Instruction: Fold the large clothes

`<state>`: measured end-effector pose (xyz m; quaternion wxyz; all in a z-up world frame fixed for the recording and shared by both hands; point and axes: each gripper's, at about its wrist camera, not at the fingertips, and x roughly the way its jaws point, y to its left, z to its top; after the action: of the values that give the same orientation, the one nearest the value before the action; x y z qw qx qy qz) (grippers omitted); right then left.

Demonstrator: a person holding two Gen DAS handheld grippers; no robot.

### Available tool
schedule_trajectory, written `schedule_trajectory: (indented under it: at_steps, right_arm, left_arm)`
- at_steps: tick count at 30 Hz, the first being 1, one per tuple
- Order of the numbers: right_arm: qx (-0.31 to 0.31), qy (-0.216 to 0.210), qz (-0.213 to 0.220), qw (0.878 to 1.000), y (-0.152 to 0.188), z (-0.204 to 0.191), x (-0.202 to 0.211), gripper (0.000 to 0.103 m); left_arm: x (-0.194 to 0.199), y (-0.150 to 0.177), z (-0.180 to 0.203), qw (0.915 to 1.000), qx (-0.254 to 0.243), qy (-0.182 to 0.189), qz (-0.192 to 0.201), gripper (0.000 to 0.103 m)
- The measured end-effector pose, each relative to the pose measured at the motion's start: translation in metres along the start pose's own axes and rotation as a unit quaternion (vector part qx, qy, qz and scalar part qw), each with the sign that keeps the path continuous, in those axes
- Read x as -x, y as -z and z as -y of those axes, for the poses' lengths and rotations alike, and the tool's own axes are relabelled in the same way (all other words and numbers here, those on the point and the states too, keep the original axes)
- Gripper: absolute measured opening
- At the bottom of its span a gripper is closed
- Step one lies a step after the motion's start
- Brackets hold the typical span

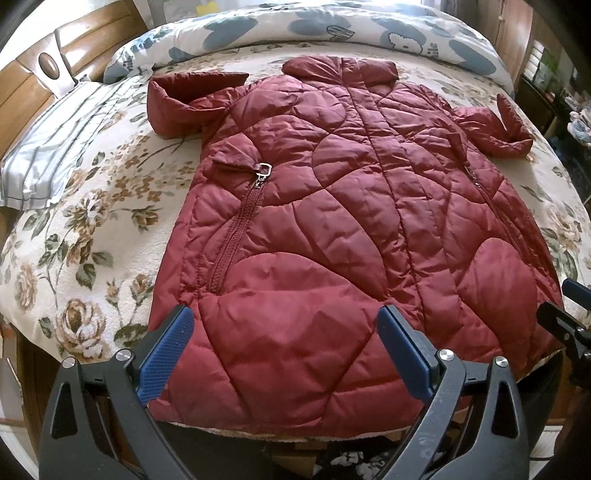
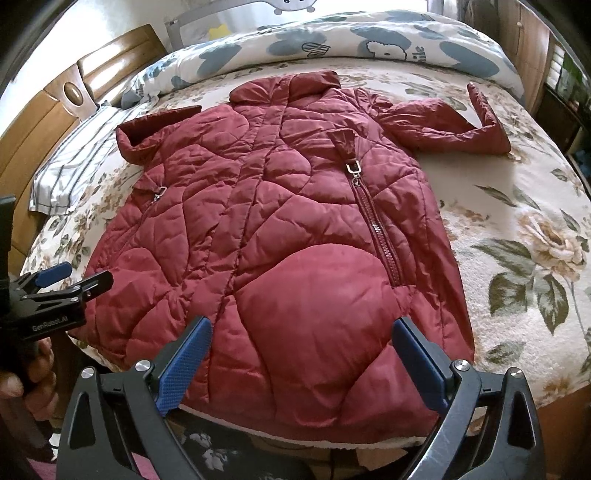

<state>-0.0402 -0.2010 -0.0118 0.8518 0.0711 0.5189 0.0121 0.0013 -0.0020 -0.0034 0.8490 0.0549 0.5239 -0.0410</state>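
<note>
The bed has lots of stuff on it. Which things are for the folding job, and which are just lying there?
For the job:
red puffy coat, spread flat
left gripper, open
right gripper, open

Just lying there:
striped pillow
blue-patterned duvet
flowery blanket under the coat
wooden headboard

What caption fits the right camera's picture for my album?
A puffy red coat lies flat on a flowery bed, with the open right gripper at its bottom edge.

A dark red quilted puffer coat (image 1: 332, 229) lies flat, front up and zipped, on the floral bedspread (image 1: 92, 229), collar toward the pillows, both sleeves bent.
</note>
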Motion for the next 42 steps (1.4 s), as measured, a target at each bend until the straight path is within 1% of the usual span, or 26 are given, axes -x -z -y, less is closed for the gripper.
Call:
schedule_trajectory:
  at_steps: [1, 5, 8, 9, 11, 12, 13, 14, 15, 22, 24, 27, 30, 33, 37, 39, 42]
  right_arm:
    - [0.0, 0.0, 0.0, 1.0, 0.0, 0.0, 0.0, 0.099]
    - [0.0, 0.001, 0.005, 1.0, -0.001, 0.001, -0.001, 0.099]
    - [0.002, 0.005, 0.009, 1.0, -0.003, 0.003, -0.004, 0.099]
    - [0.004, 0.007, 0.017, 1.0, -0.004, 0.004, -0.004, 0.099]
    - [0.002, 0.003, 0.027, 1.0, -0.006, 0.006, -0.006, 0.099]
    - [0.001, 0.001, 0.037, 0.999, -0.007, 0.008, -0.006, 0.099]
    - [0.0, -0.001, 0.043, 0.999, -0.008, 0.01, -0.006, 0.099]
    - [-0.001, -0.002, 0.054, 0.999, -0.01, 0.012, -0.006, 0.099]
    - [-0.003, -0.004, 0.062, 0.998, -0.012, 0.015, -0.005, 0.099]
    - [-0.022, 0.007, 0.059, 0.998, -0.031, 0.035, -0.006, 0.099]
    - [-0.029, 0.01, 0.054, 0.998, -0.036, 0.043, -0.007, 0.099]
    - [-0.035, 0.02, 0.061, 0.997, -0.046, 0.056, -0.007, 0.099]
    - [-0.043, 0.026, 0.071, 0.996, -0.058, 0.071, -0.007, 0.098]
    - [-0.06, 0.031, 0.079, 0.995, -0.072, 0.092, -0.007, 0.098]
    - [-0.086, 0.049, 0.096, 0.99, -0.098, 0.127, -0.008, 0.097]
    - [-0.109, 0.053, 0.098, 0.988, -0.112, 0.149, -0.012, 0.097]
    - [-0.14, 0.056, 0.105, 0.983, -0.13, 0.179, -0.018, 0.095]
  left_arm:
    - [-0.004, -0.002, 0.0, 0.9999, -0.002, 0.002, -0.013, 0.1]
    - [-0.009, -0.003, 0.0, 0.9997, -0.005, 0.0, -0.022, 0.1]
    - [-0.013, -0.005, -0.001, 0.9983, -0.007, 0.002, -0.058, 0.1]
    - [-0.015, -0.006, -0.002, 0.9965, -0.006, 0.003, -0.083, 0.1]
    - [-0.016, -0.008, -0.005, 0.9951, 0.0, 0.011, -0.098, 0.1]
    - [-0.016, -0.009, -0.005, 0.9972, 0.003, 0.015, -0.074, 0.1]
    - [-0.016, -0.01, -0.006, 0.9973, 0.003, 0.014, -0.072, 0.1]
    - [-0.016, -0.012, -0.005, 0.9986, 0.002, 0.008, -0.052, 0.1]
    - [-0.017, -0.013, -0.006, 0.9988, 0.002, 0.007, -0.049, 0.1]
    - [-0.024, -0.023, -0.013, 0.9986, 0.011, 0.009, -0.051, 0.1]
    - [-0.026, -0.025, -0.014, 0.9988, 0.006, 0.0, -0.05, 0.1]
    - [-0.03, -0.029, -0.013, 0.9988, 0.002, -0.004, -0.049, 0.1]
    - [-0.035, -0.035, -0.015, 0.9987, 0.005, -0.001, -0.051, 0.1]
    - [-0.04, -0.041, -0.016, 0.9986, 0.007, 0.005, -0.053, 0.1]
    - [-0.046, -0.051, -0.018, 0.9993, 0.01, -0.002, -0.037, 0.1]
    - [-0.049, -0.057, -0.021, 0.9994, 0.017, -0.002, -0.031, 0.1]
    - [-0.056, -0.066, -0.023, 0.9993, 0.021, 0.002, -0.032, 0.1]
